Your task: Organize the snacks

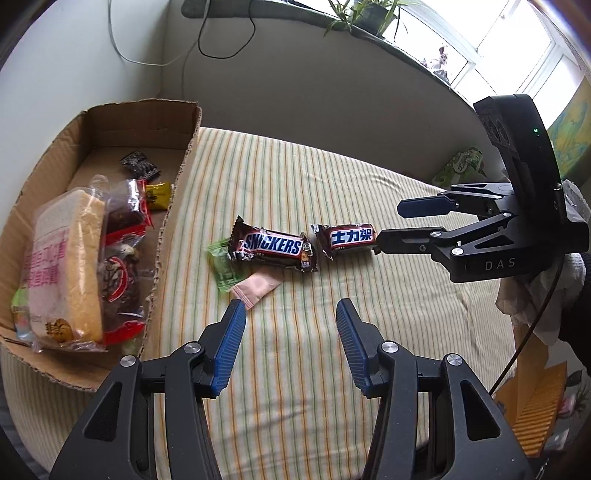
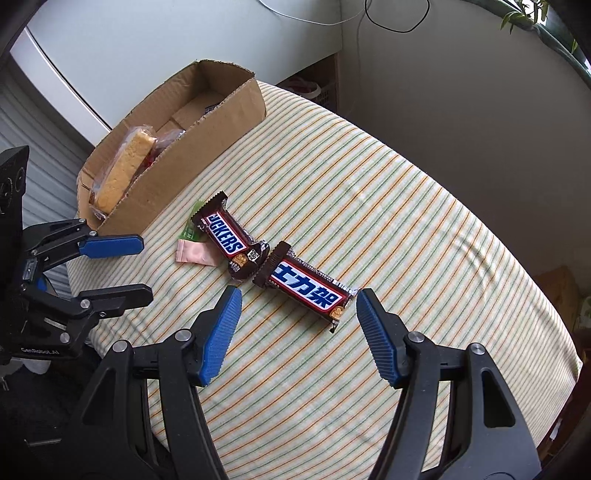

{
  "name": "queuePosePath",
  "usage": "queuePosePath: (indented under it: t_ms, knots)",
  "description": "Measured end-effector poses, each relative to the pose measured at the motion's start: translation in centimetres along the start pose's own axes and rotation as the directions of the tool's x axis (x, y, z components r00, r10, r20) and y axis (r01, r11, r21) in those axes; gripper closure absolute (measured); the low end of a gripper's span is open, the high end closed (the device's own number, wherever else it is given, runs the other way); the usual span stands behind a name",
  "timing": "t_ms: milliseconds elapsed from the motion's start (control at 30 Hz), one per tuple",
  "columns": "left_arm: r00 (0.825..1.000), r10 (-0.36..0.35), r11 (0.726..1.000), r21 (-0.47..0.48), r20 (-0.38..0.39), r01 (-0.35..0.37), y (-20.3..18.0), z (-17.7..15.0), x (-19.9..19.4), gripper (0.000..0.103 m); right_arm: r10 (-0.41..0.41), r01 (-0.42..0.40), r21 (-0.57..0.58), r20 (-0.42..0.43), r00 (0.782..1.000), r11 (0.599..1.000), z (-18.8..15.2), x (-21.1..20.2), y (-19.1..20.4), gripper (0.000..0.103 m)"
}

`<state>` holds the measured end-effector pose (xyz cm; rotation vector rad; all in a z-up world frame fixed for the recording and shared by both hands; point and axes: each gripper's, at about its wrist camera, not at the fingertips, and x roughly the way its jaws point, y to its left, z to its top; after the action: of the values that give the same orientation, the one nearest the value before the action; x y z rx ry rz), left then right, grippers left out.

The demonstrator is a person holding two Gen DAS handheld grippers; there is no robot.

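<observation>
Lying between the right gripper's (image 2: 297, 295) spread, empty jaws: a Snickers bar (image 2: 308, 291).

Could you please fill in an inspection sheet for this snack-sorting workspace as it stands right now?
Surface: striped cloth, lightly wrinkled.
Job's things: two Snickers bars, English-label bar and Chinese-label bar, end to end; green packet and pink packet beside them; cardboard box already holding bread and other snacks.
Clutter: nothing seen.
Grippers: left gripper open, empty; right gripper open over the Chinese-label bar.
Cables: black cable on the wall.
Surroundings: windowsill plant.
</observation>
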<state>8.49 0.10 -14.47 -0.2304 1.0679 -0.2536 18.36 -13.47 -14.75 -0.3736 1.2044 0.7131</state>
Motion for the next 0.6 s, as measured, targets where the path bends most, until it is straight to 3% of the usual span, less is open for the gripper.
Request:
queuePosePath:
  t_ms: [133, 233, 600]
  knots:
    - [1.0, -0.011, 1.0, -0.005, -0.015, 0.011, -0.1, 0.9, 1.9, 0.053, 0.021, -0.021, -0.021, -0.004, 1.0, 1.0, 0.4, 0.5, -0.6, 0.036]
    - [1.0, -0.014, 1.0, -0.016, -0.027, 0.013, 0.2, 1.2, 3.0, 0.059, 0.041, -0.041, -0.022, -0.014, 0.999, 0.999, 0.4, 1.1, -1.1, 0.041]
    - [0.998, 0.033, 0.999, -0.014, -0.056, -0.034, 0.0, 1.9, 5.5, 0.059, 0.087, -0.09, -0.078, -0.041, 0.995, 0.993, 0.9, 3.1, -1.3, 0.043]
